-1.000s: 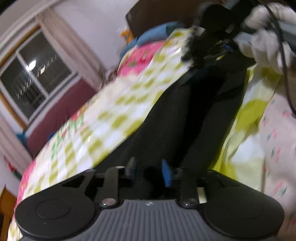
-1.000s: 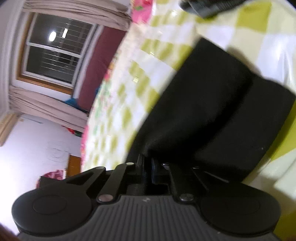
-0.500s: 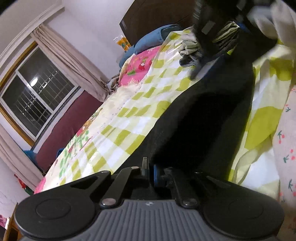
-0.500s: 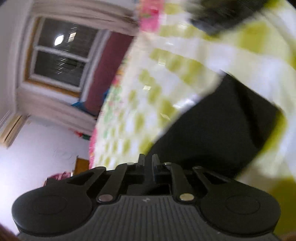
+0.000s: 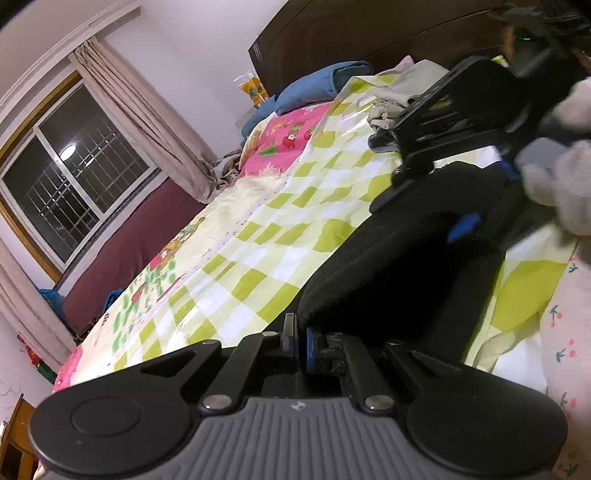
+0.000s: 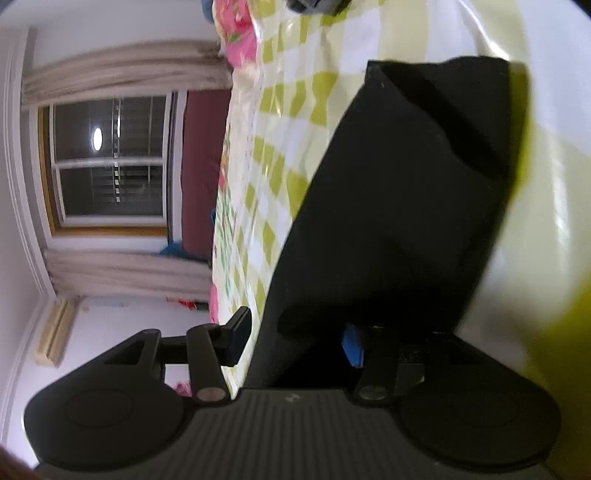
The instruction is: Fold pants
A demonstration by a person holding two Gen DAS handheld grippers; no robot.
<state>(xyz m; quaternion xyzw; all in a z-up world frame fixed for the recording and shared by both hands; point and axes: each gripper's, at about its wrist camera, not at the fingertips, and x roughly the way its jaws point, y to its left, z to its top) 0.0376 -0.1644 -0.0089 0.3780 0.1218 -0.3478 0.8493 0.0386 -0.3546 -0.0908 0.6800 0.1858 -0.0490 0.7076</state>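
Observation:
Black pants (image 5: 406, 258) lie along the yellow-green checked sheet (image 5: 258, 258). My left gripper (image 5: 298, 338) is shut at their near end, and the fabric's raised corner runs into its closed fingertips. In the right wrist view the same pants (image 6: 399, 206) stretch away from my right gripper (image 6: 295, 343). Its jaws are opening. The cloth lies loose between them, and the left finger (image 6: 236, 338) stands apart from it. A gloved hand (image 5: 554, 173) holds that right tool over the far end of the pants.
A heap of pale grey clothes (image 5: 402, 92) sits near the dark headboard (image 5: 369, 33), with blue pillows (image 5: 314, 88) beside it. A pink quilt (image 5: 288, 136) covers the bed's far side. A pink printed cloth (image 5: 565, 332) lies to the right. A window with curtains (image 5: 74, 184) is on the left.
The left jaws have closed at the pants' near edge. The right gripper has rolled and sunk toward the bed, and its jaws have spread apart from the fabric.

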